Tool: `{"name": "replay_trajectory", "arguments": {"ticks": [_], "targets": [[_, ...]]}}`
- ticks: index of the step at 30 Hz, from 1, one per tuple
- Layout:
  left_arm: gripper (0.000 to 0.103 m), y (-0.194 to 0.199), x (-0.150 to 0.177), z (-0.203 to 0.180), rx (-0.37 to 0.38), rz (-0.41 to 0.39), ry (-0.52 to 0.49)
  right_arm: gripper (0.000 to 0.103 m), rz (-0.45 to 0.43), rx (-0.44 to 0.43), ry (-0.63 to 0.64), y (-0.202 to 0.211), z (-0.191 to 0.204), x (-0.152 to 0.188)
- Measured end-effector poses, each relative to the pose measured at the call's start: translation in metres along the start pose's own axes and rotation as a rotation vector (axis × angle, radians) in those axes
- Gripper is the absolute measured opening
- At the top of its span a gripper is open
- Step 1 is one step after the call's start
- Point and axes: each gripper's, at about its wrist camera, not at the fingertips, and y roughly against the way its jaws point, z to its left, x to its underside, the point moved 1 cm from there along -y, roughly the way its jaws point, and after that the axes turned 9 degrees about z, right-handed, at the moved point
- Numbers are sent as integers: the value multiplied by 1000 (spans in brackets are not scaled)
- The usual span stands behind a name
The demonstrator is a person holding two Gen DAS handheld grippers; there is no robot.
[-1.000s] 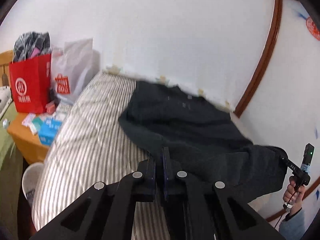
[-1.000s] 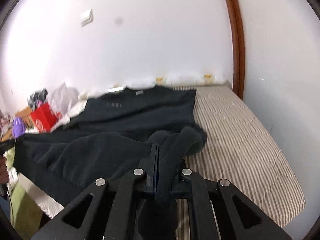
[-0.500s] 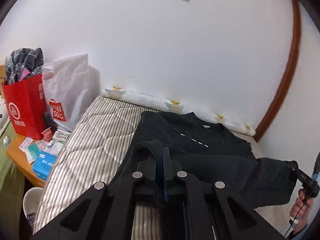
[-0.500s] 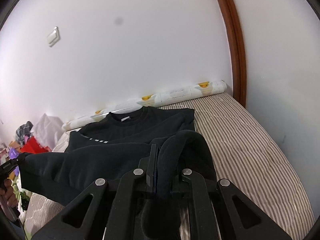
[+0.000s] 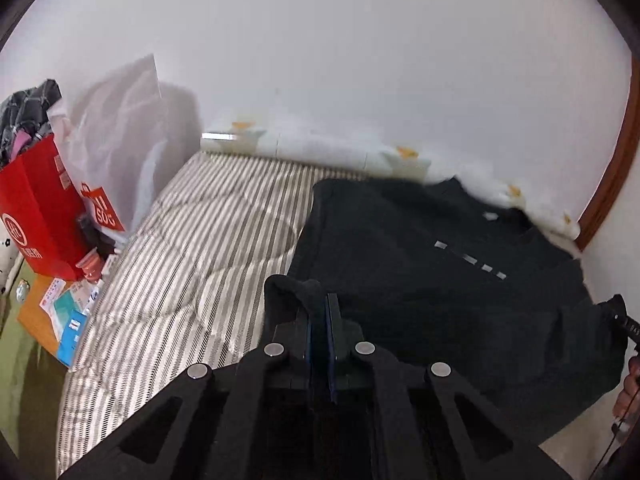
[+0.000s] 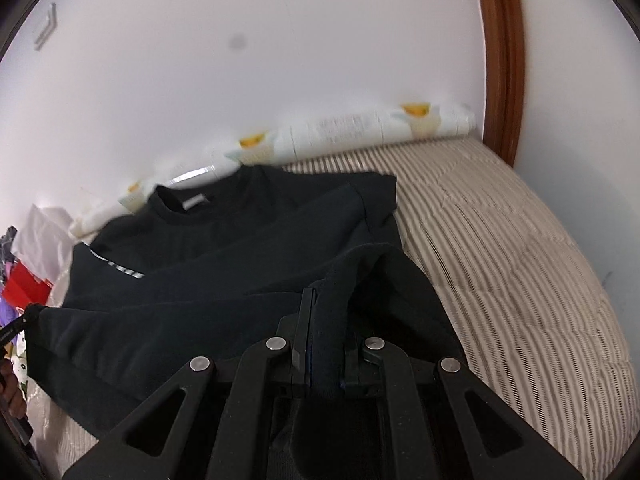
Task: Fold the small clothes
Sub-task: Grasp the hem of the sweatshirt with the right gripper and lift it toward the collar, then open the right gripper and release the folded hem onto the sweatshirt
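A black sweatshirt with small white marks on the chest lies on a striped mattress, collar toward the wall; it also shows in the right wrist view. My left gripper is shut on one bottom corner of the sweatshirt and holds it up. My right gripper is shut on the other bottom corner, with the cloth bunched thickly between its jaws. The hem hangs stretched between both grippers above the mattress. The right gripper's tip shows at the right edge of the left wrist view.
A red paper bag and a white plastic bag stand left of the bed, above a wooden table with small packets. A patterned roll lies along the white wall. A brown door frame stands at the right.
Both grippers have carried the sweatshirt's hem forward and lower toward the collar. The views have tilted down, so the wall switch has left the left wrist view.
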Motion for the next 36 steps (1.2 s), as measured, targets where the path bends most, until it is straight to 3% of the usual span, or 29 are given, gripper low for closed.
{"name": "replay_trajectory", "arguments": {"ticks": [5,6,8,10,12,15,18,23,29,31,36], "targets": [[10,-6,5,3,5,31,3,12,67,34,5,-16,-3,2],[12,-4,5,3,8,35,-6,17,72,32,8,-13,-3,4],[24,5,11,3,11,51,-32,38,87,12,18,1,-4,10],[42,18,20,5,40,54,-53,45,66,-59,61,26,-3,24],[45,30,31,10,56,40,-59,49,24,-65,117,51,-4,41],[47,47,56,24,63,50,-56,50,-44,-8,171,86,-11,66],[53,58,83,45,90,68,-9,50,-90,59,124,106,-30,82],[61,53,113,67,150,119,56,50,15,39,-12,88,-64,92],[64,36,109,70,225,145,123,50,42,-53,-132,68,-79,89],[64,29,104,70,244,150,143,50,43,-32,-141,60,-77,85],[64,17,93,64,210,124,155,48,30,-9,-153,47,-69,77]]}}
